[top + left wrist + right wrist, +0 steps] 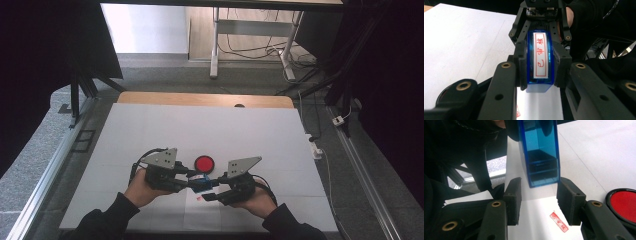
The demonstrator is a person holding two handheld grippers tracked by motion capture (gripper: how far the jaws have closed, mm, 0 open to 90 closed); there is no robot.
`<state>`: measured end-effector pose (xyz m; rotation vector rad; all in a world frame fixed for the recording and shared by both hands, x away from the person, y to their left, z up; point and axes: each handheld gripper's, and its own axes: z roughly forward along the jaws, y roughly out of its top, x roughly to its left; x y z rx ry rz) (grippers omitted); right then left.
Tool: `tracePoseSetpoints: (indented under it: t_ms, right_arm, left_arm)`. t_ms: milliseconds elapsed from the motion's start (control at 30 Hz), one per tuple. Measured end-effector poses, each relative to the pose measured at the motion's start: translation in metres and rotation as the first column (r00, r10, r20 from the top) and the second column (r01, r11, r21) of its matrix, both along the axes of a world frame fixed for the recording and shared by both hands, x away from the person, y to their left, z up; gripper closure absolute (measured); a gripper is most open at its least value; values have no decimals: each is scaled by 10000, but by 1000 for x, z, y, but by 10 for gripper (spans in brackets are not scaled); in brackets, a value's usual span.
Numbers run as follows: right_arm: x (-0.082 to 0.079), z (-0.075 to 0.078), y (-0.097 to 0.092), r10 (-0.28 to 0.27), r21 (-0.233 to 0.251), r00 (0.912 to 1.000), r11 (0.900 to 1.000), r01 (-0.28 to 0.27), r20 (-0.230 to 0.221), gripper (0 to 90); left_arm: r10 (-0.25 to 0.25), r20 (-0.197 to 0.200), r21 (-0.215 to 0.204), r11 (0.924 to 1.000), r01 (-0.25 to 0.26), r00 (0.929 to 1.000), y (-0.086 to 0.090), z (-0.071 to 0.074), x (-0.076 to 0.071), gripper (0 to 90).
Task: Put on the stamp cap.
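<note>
Pinching blue stamp point(539, 65) btwn left gripper point(539, 67) fingers; right gripper point(539, 201) fingers spread, clear of it.

The stamp point(539, 56) is glossy, see-through blue plastic with a smooth white paper-like label point(541, 56) printed in red, and the left gripper point(540, 66) around it is matt black plastic with brass-coloured rivets. The right gripper point(539, 201) has the same dull black finish, with slightly rough pads point(569, 200). The counter point(150, 130) is covered in matt white paper over pale wood, and the ink pad point(624, 205) beside it looks like shiny black plastic around a flat red, cloth-like centre.
</note>
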<state>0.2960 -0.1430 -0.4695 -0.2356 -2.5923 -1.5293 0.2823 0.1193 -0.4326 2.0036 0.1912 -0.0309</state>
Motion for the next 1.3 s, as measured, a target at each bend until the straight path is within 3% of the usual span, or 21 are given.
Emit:
tracePoseSetpoints:
  t_ms: [300, 767, 1300]
  right_arm:
    - [-2, 2, -1, -252, -109, 9996, 9996, 254, 132, 516]
    - [-8, 4, -6, -890, -276, 9957, 9956, 897, 264, 391]
    - [-15, 15, -20, -2075, -456, 9770, 9767, 2097, 486, 283]
  left_arm:
    - [256, 24, 17, 9997, -256, 9997, 4, 2, -2, 694]
    - [851, -35, 0, 9964, -851, 9964, 13, 3, -4, 694]
    - [1347, -26, 114, 9908, -1347, 9909, 22, 4, -6, 694]
